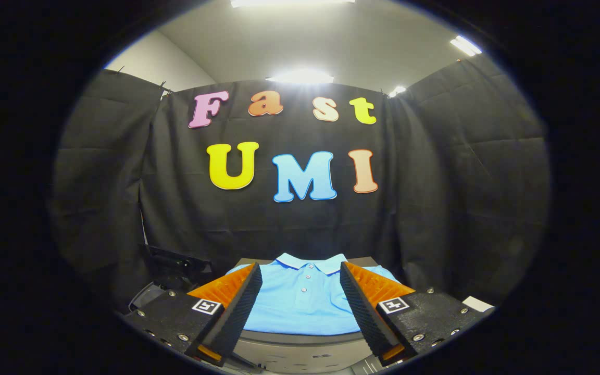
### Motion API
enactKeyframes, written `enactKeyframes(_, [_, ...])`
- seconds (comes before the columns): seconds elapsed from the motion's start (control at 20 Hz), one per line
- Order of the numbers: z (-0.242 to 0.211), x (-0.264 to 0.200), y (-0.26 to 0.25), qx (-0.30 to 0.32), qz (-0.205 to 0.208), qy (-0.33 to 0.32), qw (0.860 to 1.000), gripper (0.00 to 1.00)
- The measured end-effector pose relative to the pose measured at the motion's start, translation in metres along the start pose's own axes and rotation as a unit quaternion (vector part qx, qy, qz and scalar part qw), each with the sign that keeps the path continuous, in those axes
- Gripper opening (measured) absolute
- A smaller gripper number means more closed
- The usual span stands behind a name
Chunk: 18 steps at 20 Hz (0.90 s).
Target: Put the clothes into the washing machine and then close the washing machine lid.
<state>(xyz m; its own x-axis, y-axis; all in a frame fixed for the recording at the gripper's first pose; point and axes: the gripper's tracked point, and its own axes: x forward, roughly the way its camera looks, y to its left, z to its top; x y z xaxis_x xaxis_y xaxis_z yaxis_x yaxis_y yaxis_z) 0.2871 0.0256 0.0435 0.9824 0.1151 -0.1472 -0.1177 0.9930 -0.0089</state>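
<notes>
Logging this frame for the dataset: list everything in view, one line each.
Polo shirt: one, light blue, buttoned collar, lying flat on a surface between and just ahead of the fingers.
Surface under the shirt: one, grey, below the shirt's near edge.
Dark object: one, black, left of the shirt; too dim to identify.
Booth cloth: black, behind the shirt.
Ceiling lights: several, white, above the cloth.
Gripper: one, open, fingers spread either side of the shirt, touching nothing.
</notes>
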Motion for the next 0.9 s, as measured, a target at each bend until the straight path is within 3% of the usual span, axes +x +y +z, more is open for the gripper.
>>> enactKeyframes(0.9, [-0.073,0.124,-0.004,-0.003,0.022,0.168,0.986,0.94])
